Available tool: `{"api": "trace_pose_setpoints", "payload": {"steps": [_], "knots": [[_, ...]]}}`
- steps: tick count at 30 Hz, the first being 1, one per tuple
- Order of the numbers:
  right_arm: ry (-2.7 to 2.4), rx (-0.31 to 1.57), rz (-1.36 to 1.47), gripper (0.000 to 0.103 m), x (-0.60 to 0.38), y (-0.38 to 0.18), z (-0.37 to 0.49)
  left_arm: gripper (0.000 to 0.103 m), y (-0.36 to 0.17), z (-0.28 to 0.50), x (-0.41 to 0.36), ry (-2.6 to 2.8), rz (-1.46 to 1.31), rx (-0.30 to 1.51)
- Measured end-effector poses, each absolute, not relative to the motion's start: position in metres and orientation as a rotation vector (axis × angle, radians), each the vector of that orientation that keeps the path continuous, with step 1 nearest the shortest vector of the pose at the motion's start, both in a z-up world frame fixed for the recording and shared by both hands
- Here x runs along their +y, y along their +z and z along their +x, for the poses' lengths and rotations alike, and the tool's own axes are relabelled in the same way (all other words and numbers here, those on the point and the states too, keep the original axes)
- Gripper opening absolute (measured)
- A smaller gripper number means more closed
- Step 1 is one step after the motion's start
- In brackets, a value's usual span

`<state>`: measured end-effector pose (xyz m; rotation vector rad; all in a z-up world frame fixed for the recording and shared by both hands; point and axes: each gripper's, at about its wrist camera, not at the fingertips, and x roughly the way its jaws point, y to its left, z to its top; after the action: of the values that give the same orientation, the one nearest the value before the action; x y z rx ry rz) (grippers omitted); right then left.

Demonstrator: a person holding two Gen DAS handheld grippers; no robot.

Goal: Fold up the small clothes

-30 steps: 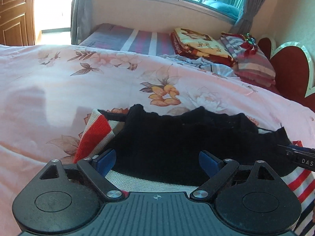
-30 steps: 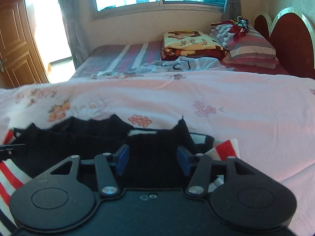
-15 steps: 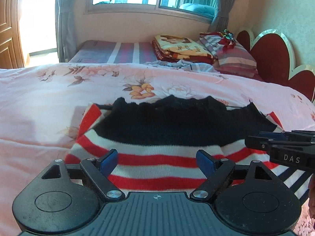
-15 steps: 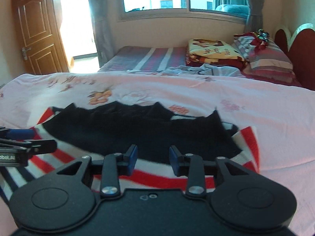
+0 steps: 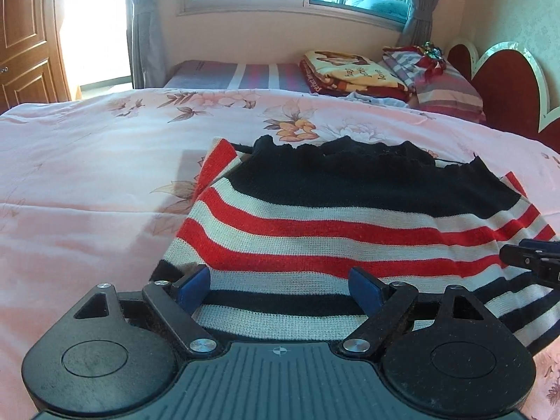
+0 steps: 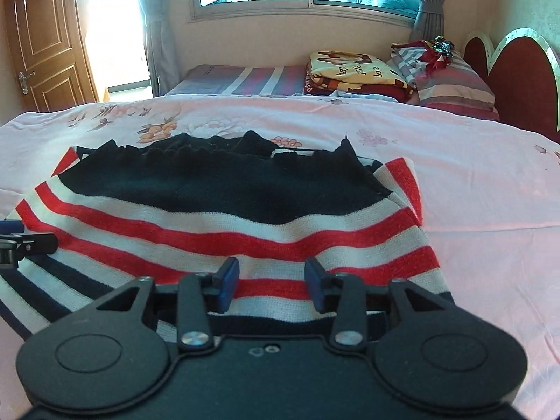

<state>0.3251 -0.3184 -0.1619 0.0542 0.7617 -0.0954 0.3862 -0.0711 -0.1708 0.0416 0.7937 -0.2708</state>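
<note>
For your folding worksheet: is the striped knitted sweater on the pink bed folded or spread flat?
Folded. The red, white and black striped knitted sweater is doubled over: its black ribbed edge lies across the top layer, with striped layers showing beneath.

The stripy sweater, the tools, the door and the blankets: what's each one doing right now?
Striped sweater: lying on the pink bedspread, black part folded over on top.
Left tool: open wide, holding nothing.
Right tool: opening, nothing gripped.
Door: shut.
Blankets: folded, stacked by the pillow.
</note>
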Motion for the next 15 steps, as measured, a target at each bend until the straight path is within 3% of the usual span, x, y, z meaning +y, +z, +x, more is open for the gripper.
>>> {"api": "trace_pose_setpoints", "payload": {"steps": [15], "knots": [[-0.11, 0.776, 0.01, 0.052, -0.286, -0.161, 0.286, 0.086, -0.174, 0.348, -0.096, -0.302, 0.101, 0.802]]}}
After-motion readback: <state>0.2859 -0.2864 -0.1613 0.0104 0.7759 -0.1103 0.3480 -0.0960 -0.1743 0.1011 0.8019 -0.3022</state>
